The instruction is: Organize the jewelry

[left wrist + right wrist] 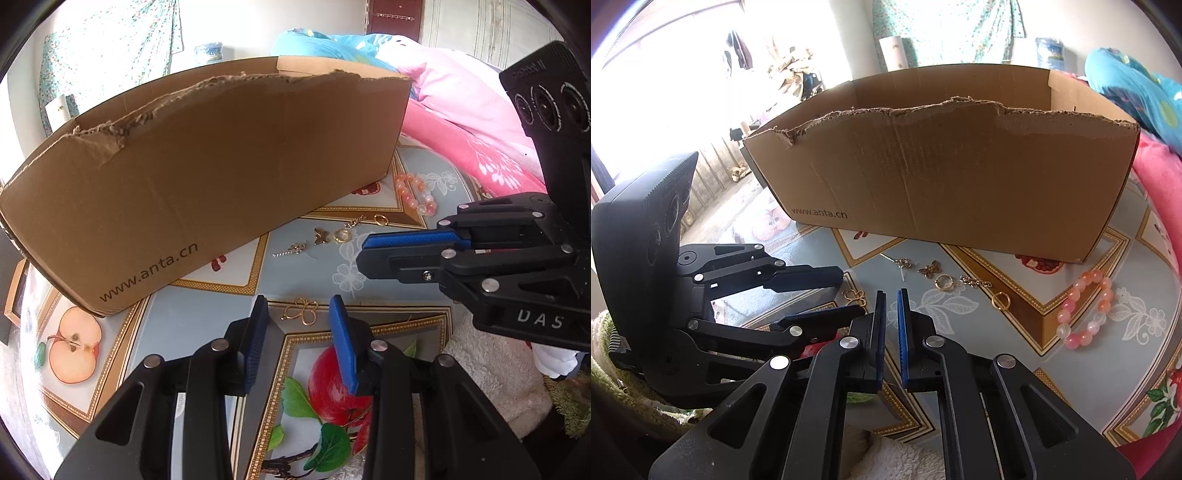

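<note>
The left gripper (299,317) has its jaws part open and empty, with a gold clover-shaped wire charm (301,313) lying on the surface just beyond their tips. The right gripper (892,295) has jaws nearly closed, holding nothing. Ahead of its jaws lie a butterfly charm (931,268), two gold rings, a short chain and a pink bead bracelet (1086,309), all before a torn cardboard box (942,177). Risk: the thin, flat charm may slip from the pads or skid across the patterned cloth.
</note>
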Demonstrator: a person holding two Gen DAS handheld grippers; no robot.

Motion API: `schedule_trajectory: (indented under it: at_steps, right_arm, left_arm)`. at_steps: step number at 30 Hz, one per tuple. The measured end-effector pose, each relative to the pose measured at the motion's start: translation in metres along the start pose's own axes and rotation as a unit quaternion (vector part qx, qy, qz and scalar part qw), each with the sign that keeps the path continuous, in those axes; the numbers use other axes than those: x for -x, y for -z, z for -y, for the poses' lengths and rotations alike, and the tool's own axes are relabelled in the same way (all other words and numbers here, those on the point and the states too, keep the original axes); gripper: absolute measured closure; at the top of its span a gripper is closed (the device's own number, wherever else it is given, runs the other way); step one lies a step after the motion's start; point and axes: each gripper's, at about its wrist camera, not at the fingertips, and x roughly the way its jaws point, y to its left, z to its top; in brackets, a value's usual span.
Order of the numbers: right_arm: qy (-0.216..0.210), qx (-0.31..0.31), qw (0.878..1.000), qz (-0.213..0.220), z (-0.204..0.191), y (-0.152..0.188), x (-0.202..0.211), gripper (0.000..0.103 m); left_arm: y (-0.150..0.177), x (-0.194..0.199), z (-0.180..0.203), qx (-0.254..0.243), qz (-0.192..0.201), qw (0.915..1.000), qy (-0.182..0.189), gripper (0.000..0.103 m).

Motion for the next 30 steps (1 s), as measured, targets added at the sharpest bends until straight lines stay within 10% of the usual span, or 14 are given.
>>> schedule_trajectory:
  at_steps: [30]
  right_arm:
    - [-0.026,-0.055,0.998,0.017,0.033,0.017,0.009,0.095]
  left_arm:
    - [-0.009,-0.004,0.003,0.014,-0.036,0.9992,-0.003,0.08]
